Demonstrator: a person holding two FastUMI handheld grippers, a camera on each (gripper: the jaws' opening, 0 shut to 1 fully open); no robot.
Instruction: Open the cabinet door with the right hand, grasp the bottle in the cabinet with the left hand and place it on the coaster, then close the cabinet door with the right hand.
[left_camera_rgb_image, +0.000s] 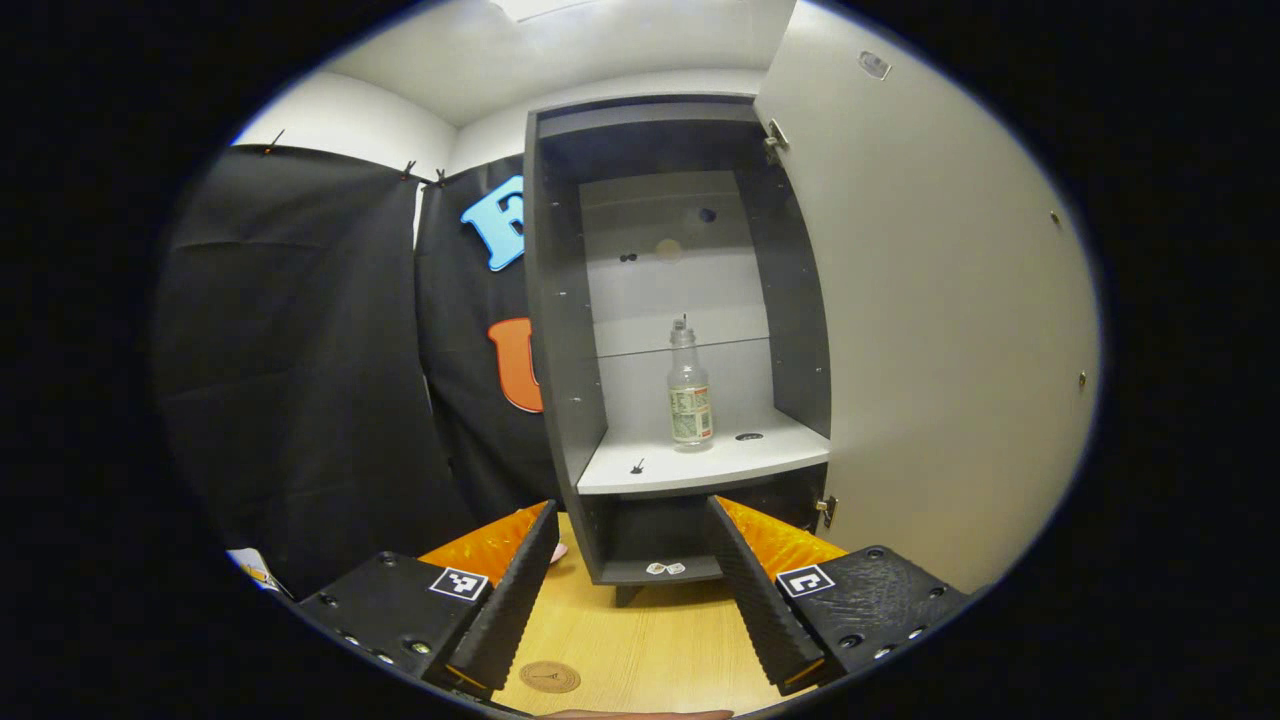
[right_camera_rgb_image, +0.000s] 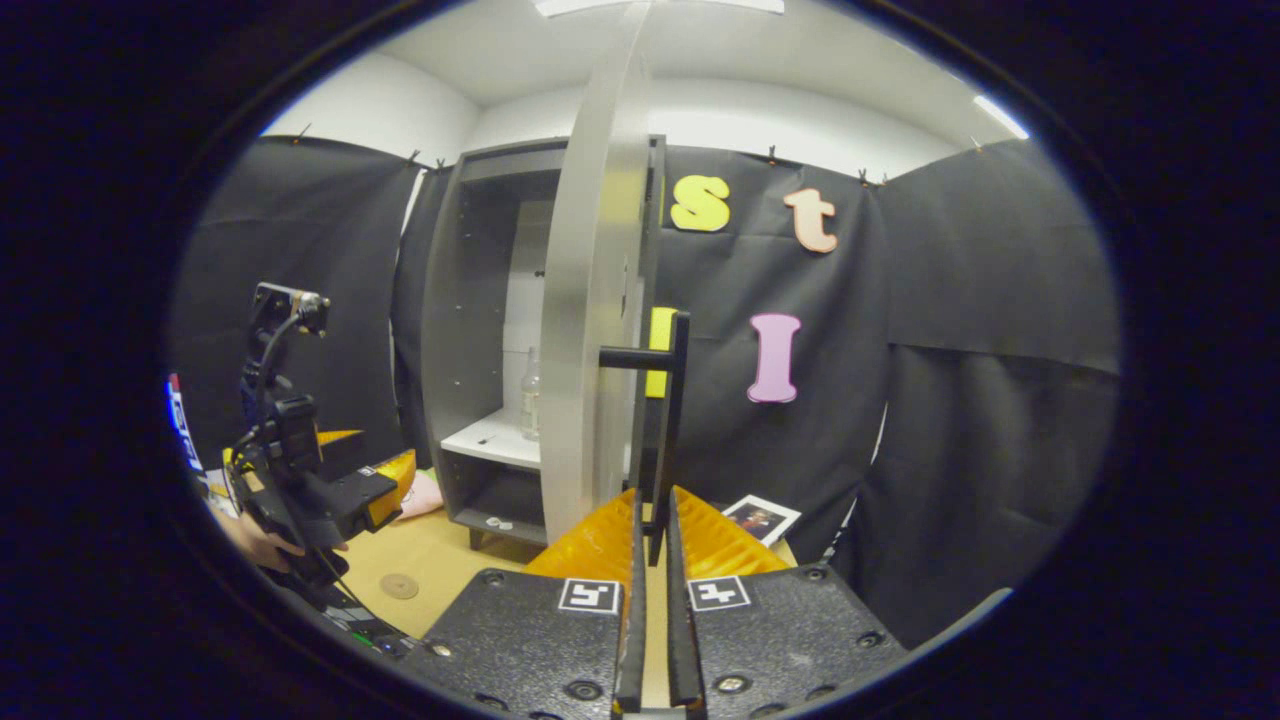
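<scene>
A clear bottle with a label stands upright on the white shelf inside the grey cabinet. The white door is swung wide open to the right. My left gripper is open and low in front of the cabinet, well short of the bottle. A round brown coaster lies on the wooden table between its fingers. In the right gripper view my right gripper is shut on the lower end of the black door handle. The bottle shows past the door's edge.
In the right gripper view a hand holds the left gripper at the far left, above the coaster. A photo card lies on the table to the right of the cabinet. Black cloth walls close in both sides.
</scene>
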